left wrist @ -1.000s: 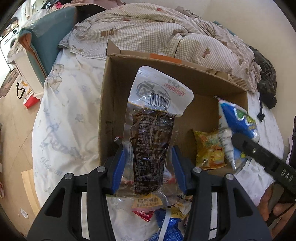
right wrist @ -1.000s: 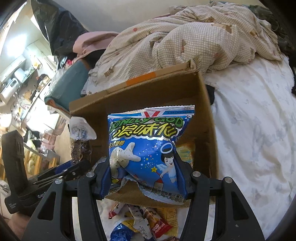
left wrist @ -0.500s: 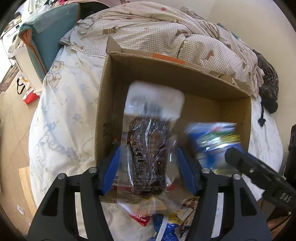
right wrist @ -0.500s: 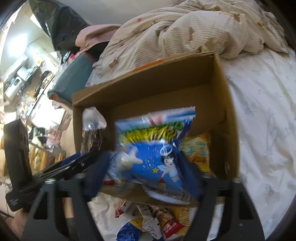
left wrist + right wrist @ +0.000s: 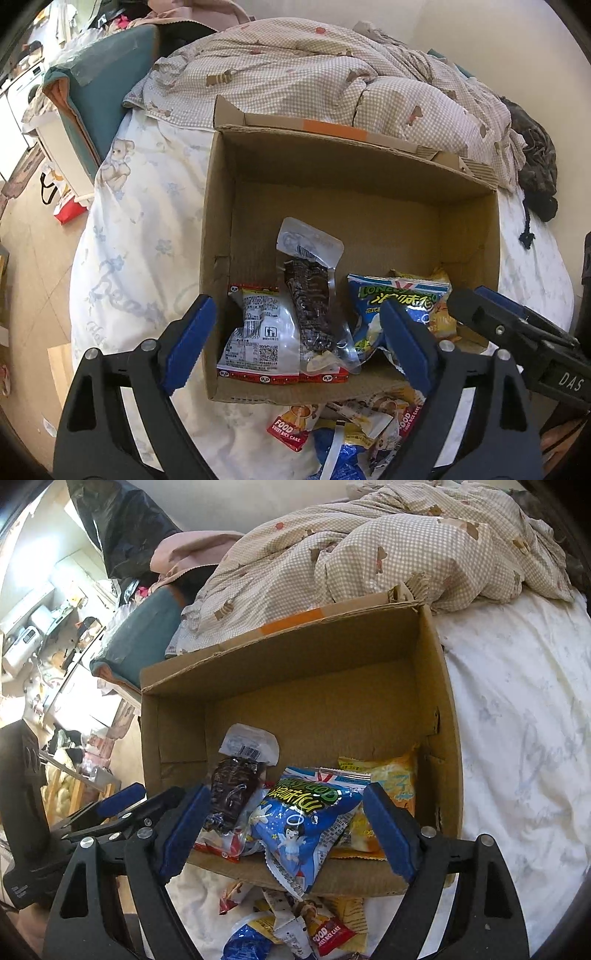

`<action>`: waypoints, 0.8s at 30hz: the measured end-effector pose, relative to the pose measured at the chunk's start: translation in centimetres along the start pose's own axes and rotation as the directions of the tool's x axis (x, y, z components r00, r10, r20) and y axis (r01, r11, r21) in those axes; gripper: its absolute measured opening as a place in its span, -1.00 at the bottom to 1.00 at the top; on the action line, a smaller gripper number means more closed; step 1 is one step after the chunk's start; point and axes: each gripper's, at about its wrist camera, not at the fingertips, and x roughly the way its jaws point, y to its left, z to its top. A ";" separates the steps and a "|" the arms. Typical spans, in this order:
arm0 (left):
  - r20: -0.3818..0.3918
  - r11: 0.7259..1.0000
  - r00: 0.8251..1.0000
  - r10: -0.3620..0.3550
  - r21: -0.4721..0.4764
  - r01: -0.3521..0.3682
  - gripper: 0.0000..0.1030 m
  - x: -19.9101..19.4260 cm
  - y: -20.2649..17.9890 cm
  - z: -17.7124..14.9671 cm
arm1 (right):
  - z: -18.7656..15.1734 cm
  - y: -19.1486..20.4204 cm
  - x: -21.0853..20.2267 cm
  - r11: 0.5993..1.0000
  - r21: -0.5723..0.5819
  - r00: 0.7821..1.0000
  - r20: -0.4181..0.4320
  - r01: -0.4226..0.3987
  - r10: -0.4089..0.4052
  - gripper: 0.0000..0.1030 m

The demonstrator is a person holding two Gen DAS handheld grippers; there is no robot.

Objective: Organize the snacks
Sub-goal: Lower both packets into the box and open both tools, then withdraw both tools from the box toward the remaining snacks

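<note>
An open cardboard box stands on the bed. Inside lie a dark snack in a clear wrapper, a red-and-white pack, a blue bag and a yellow bag. The blue bag's lower end hangs over the box's near wall. My left gripper hovers over the near wall, its jaws opening, touching nothing. My right gripper is open beside it, its pads clear of the blue bag. Several loose snacks lie before the box.
A checked quilt is bunched behind the box. White printed sheet spreads on both sides. A teal padded piece stands at the bed's left, a dark cloth at the far right. Floor lies beyond the left edge.
Both grippers have opened. The dark snack has dropped from the left one and the blue bag from the right one, and both now lie in the box.
</note>
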 end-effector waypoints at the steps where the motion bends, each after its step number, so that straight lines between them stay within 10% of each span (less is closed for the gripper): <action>1: 0.005 1.000 1.000 0.003 0.004 -0.003 0.72 -0.1 -0.1 -0.1 | 0.0 0.1 0.0 1.000 -0.003 1.000 0.000 0.001 -0.001 0.69; 10: 0.141 0.996 0.989 0.039 0.069 -0.049 0.71 -2.5 -0.9 -0.4 | -0.3 0.7 -0.7 0.999 -0.036 1.000 0.021 0.014 -0.014 0.69; 24: 0.154 1.000 0.988 0.000 0.007 -0.001 0.93 -7.2 1.0 -2.9 | -3.5 2.4 -6.4 0.998 -0.068 0.993 0.121 -0.010 0.019 0.71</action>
